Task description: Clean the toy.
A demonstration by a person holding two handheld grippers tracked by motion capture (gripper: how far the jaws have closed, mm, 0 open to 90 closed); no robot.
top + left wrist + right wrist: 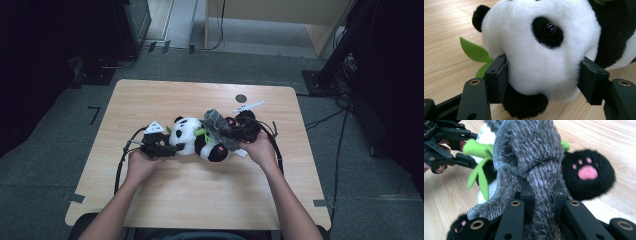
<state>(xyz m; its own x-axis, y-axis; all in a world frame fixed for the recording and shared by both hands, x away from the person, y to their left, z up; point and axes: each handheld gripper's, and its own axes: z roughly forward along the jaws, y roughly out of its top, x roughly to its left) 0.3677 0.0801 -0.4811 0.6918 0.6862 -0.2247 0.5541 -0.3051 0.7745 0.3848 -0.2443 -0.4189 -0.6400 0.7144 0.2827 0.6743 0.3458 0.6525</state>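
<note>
- Two forearms come in from the near edge of the wooden surface (200,200)
- Left hand-held gripper (167,145): jaws set around the head of the one panda toy (192,137), pads against its white fur
- Right hand-held gripper (232,132): clamped tight on the one grey furry cloth (217,125) draped over the panda
- One dark round spot (241,98) near the far edge

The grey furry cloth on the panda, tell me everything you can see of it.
The grey furry cloth looks like soft plush with pale-tipped fibres and a ribbed hem along one edge. It lies draped over the toy panda's lower body on the wooden table, bunched rather than flat, beside a black foot with a pink paw print. The right tongs are shut on a gathered fold of it. The left tongs stand at either side of the panda's head, apart from the cloth.
</note>
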